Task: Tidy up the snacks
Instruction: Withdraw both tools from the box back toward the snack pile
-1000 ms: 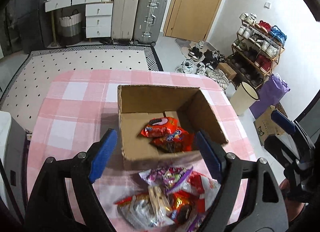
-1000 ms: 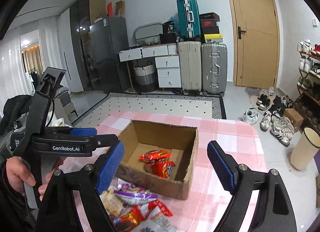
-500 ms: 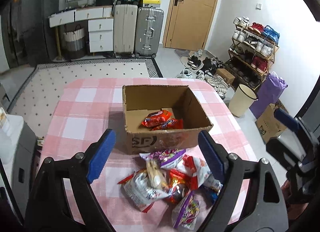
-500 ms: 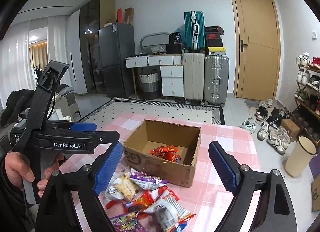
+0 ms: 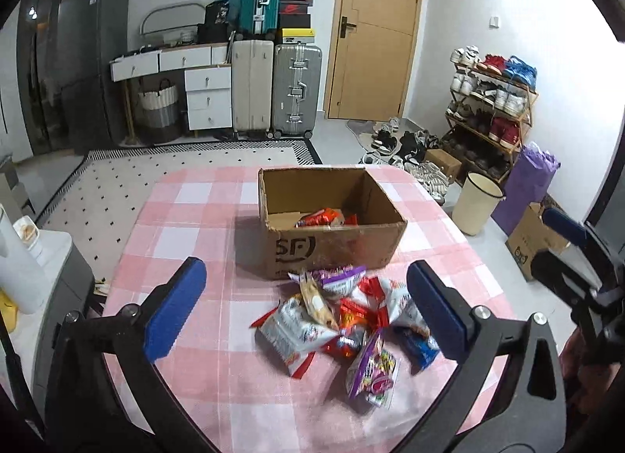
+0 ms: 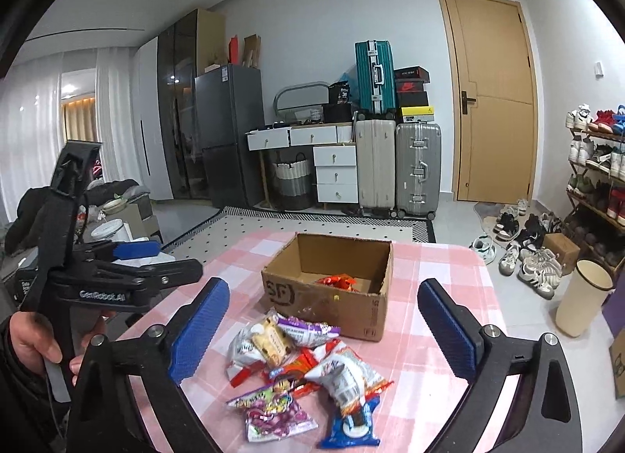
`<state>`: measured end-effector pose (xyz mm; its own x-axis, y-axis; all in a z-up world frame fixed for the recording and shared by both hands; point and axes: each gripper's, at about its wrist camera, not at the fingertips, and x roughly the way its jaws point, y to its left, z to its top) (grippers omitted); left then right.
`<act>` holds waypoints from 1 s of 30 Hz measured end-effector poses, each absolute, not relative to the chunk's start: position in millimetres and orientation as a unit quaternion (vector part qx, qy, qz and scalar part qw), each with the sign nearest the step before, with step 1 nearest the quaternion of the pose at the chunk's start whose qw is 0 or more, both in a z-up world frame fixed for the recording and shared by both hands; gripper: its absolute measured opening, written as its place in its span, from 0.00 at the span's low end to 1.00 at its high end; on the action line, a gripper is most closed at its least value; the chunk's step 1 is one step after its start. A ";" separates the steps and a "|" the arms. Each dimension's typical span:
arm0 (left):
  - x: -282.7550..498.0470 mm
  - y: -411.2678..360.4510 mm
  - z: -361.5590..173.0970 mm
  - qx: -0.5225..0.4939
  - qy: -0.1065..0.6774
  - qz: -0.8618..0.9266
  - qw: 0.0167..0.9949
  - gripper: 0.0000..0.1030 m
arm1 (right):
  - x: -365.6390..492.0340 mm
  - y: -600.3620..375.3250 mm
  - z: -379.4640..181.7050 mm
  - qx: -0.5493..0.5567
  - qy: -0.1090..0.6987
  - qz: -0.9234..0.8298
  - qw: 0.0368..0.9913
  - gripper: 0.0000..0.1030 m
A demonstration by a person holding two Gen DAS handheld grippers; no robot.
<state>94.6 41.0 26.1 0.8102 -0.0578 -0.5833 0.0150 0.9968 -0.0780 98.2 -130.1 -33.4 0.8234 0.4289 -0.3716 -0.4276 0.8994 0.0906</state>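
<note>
Compared with a second ago, both cameras sit farther back from the cardboard box (image 5: pixel 332 218): then it filled the middle of the left wrist view, and now the whole snack pile (image 5: pixel 343 324) shows in front of it on the pink checked table (image 5: pixel 187 211). The blue pads also stand wider apart than before.

The left gripper (image 5: pixel 308 308) is opening, its jaws spread wide and empty; the pile lies on the table beyond them, untouched. The right gripper (image 6: pixel 324 332) is opening too, jaws wide, with nothing held or touched; the packets lie below and between the pads in its view.

A few red packets (image 5: pixel 326 217) already lie inside the box. The pile sits just beside the box's near wall. A hand (image 6: pixel 33 336) holds the left gripper's handle.
</note>
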 end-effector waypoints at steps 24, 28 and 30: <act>68.0 25.5 -56.8 -0.055 0.345 -0.052 0.936 0.99 | 77.8 -141.4 -132.8 0.012 0.286 0.202 0.936 0.99; 79.7 28.0 -77.7 -0.064 0.359 -0.055 0.930 0.99 | 91.4 -139.2 -162.0 0.008 0.321 0.194 0.927 0.99; 85.3 27.4 -88.6 -0.063 0.366 -0.055 0.927 0.99 | 97.1 -140.6 -173.7 0.016 0.330 0.195 0.924 0.99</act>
